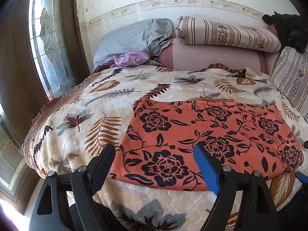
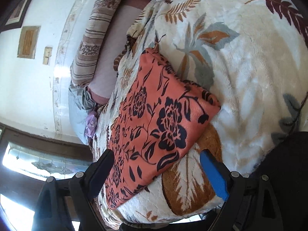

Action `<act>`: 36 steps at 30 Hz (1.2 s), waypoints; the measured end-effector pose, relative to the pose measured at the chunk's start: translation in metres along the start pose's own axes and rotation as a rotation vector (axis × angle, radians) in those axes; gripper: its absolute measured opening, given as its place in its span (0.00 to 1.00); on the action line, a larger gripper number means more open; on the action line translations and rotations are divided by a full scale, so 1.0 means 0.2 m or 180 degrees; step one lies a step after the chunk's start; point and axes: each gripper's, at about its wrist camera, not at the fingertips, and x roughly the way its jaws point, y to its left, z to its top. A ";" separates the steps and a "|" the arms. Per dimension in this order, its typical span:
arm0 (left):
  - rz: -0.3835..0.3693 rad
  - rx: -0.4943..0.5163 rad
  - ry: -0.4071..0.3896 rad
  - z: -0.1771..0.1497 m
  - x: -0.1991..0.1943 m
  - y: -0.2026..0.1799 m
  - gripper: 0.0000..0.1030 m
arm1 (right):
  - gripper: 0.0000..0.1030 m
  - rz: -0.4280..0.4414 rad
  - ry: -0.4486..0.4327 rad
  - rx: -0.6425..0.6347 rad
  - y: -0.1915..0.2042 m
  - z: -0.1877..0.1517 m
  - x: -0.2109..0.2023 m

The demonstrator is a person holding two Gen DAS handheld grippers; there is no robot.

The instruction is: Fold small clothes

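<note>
Left wrist view is showing the orange floral garment (image 1: 207, 140) lying flat across the lower right of the frame on the leaf-print blanket (image 1: 92, 104), close to the near edge of the bed, probably so that both tools can reach it without leaning over the mattress. The left gripper (image 1: 154, 154) is hanging just above the garment's near left part with its jaws spread wide and nothing between them; it is released, apparently lining up over a hem or corner. Right wrist view is looking along the same garment (image 2: 154, 119) from its other end, where it is running as a long slab from the centre toward the lower left of the frame, looking already doubled into a thick pad. The right gripper (image 2: 156, 161) is likewise gaping and holding nothing, its black finger (image 2: 102, 165) sitting over the cloth edge and its blue finger (image 2: 211, 171) over bare blanket. Judging by this, the two claws are straddling opposite ends so a further fold can be carried evenly. Striped pillows (image 1: 227, 32) and a grey pillow (image 1: 132, 38) are sitting at the top of the left view, well apart from the work.
</note>
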 end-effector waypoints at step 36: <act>-0.0110 0.0328 0.0510 0.08 0.46 -0.15 0.81 | 0.98 -0.0177 0.0186 -0.0718 0.10 0.12 0.21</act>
